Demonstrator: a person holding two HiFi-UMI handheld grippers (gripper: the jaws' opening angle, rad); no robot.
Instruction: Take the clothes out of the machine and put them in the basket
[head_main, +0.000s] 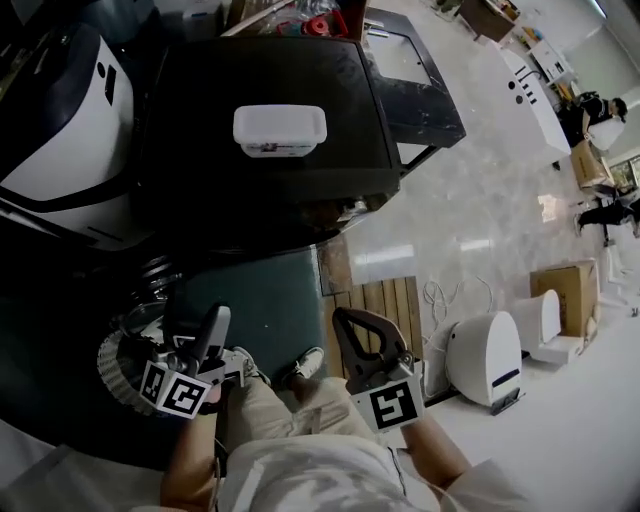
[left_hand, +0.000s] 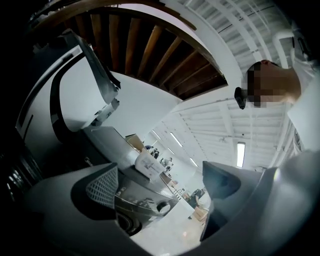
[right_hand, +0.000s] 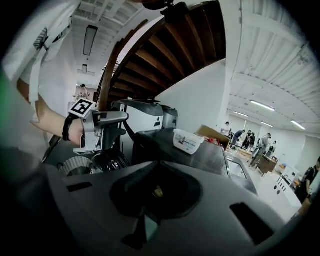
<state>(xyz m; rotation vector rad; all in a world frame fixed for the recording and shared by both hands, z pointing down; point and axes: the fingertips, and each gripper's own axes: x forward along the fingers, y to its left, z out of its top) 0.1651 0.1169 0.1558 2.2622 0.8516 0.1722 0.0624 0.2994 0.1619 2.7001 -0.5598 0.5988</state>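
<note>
The black machine (head_main: 260, 130) fills the top of the head view and shows again in the right gripper view (right_hand: 160, 142). A white frilled basket (head_main: 118, 368) stands on the floor at lower left, beside a dark round opening (right_hand: 107, 161). No clothes are visible. My left gripper (head_main: 218, 318) hangs over the basket's right edge, open, with nothing between its patterned pads (left_hand: 102, 187). My right gripper (head_main: 346, 320) is held over the green mat (head_main: 262, 300), shut and empty; its joined jaws fill the right gripper view (right_hand: 157, 192).
A white lidded tub (head_main: 279, 130) sits on the machine's top. A dark hinged panel (head_main: 415, 85) juts out at its right. A large white device (head_main: 60, 115) stands left; a wooden pallet (head_main: 385, 300), white pods (head_main: 485, 355) and a cardboard box (head_main: 565, 285) lie right.
</note>
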